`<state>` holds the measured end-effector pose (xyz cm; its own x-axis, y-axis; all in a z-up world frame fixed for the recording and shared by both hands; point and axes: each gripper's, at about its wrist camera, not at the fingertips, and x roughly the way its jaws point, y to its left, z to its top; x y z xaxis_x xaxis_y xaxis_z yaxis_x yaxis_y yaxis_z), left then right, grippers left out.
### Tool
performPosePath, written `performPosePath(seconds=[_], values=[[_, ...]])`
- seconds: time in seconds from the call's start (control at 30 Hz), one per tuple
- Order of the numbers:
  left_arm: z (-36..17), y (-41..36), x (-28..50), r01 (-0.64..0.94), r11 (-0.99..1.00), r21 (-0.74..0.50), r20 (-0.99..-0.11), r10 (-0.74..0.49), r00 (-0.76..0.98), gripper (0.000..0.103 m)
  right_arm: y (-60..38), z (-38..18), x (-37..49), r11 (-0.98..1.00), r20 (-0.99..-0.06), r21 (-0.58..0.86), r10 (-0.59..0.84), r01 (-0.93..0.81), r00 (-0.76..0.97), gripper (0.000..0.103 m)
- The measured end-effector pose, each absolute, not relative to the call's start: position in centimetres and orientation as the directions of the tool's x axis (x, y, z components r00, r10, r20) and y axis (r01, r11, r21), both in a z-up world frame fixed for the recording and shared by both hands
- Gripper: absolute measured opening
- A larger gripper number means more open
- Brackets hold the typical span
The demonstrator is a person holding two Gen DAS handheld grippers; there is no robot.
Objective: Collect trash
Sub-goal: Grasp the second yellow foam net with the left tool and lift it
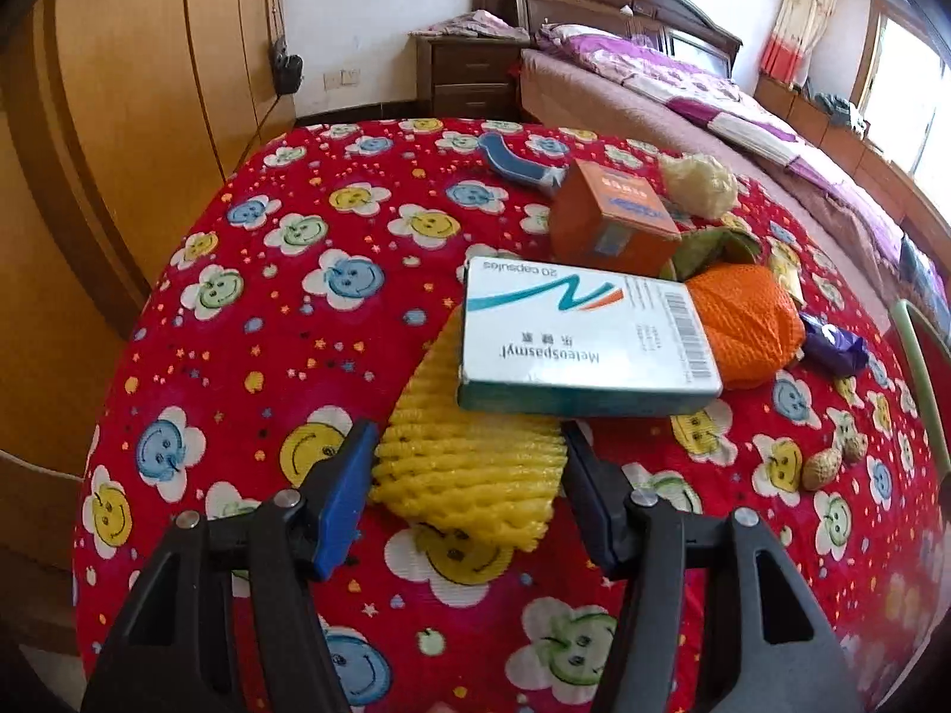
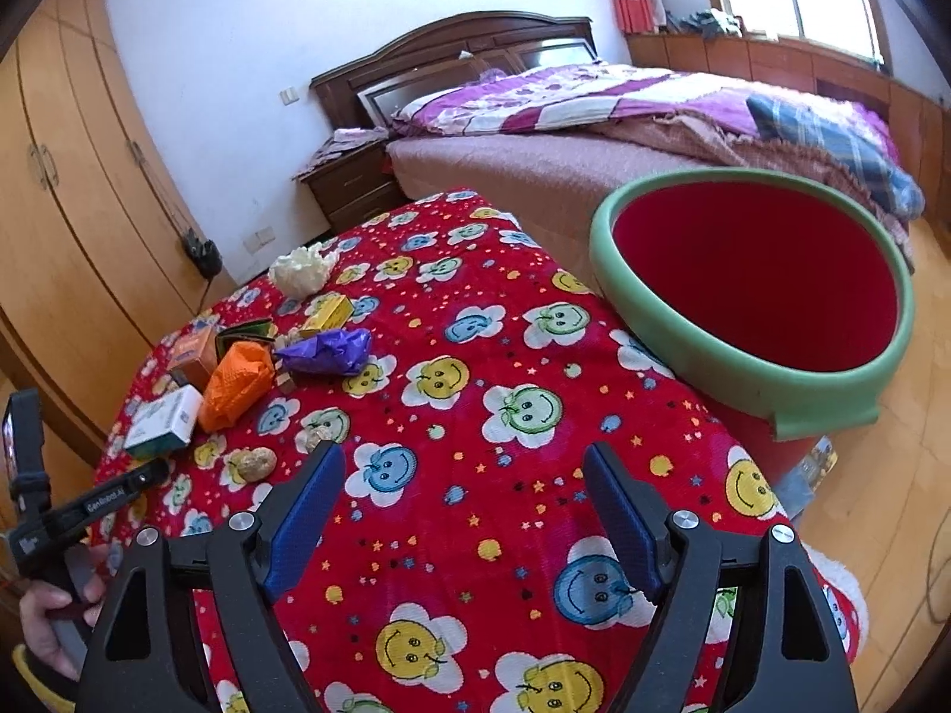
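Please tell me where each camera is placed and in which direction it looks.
Left wrist: on the left gripper, low over the table, facing a yellow foam net between open fingers.
Right wrist: on the right gripper, facing tablecloth and red bin; the left hand shows.
Shared: medicine box, orange net.

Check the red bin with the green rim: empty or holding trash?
Empty as far as visible: the bin shows only bare red wall inside, though its bottom is out of view. The trash, like the purple wrapper, lies on the table.
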<state>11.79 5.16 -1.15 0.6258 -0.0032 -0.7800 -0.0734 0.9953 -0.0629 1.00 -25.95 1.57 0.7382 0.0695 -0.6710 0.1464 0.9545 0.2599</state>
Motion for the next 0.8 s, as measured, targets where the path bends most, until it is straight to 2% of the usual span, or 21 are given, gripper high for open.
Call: performPosePath(seconds=[0.07,0.13,0.2,0.27,0.33,0.8], values=[[-1.1,5.4,11.8,-0.075,0.994,-0.075,-0.780,-0.012,0.626,0.061,-25.5,1.5,1.2,0.955,-0.678,0.264,0.085,0.133,0.730,0.083],[-1.1,5.7,11.6,-0.077,0.993,-0.089,-0.774,-0.020,0.632,0.055,-25.1,1.4,1.4,0.953,-0.683,0.277,0.107,0.120,0.723,0.083],[-1.0,6.1,11.5,-0.086,0.993,-0.086,-0.773,-0.012,0.635,0.044,-24.6,1.5,1.6,0.949,-0.688,0.299,0.145,0.096,0.711,0.083],[-0.9,6.7,11.3,-0.096,0.991,-0.098,-0.772,-0.015,0.635,0.024,-24.0,1.5,1.9,0.945,-0.691,0.318,0.177,0.075,0.701,0.083],[-0.8,7.2,11.0,-0.093,0.987,-0.133,-0.770,-0.044,0.636,0.018,-23.4,1.6,2.1,0.945,-0.691,0.323,0.194,0.057,0.697,0.083],[3.7,6.2,8.0,0.009,0.975,-0.224,-0.670,-0.161,0.724,0.015,-22.4,1.5,3.8,0.950,-0.700,0.312,0.216,0.020,0.681,0.083]])
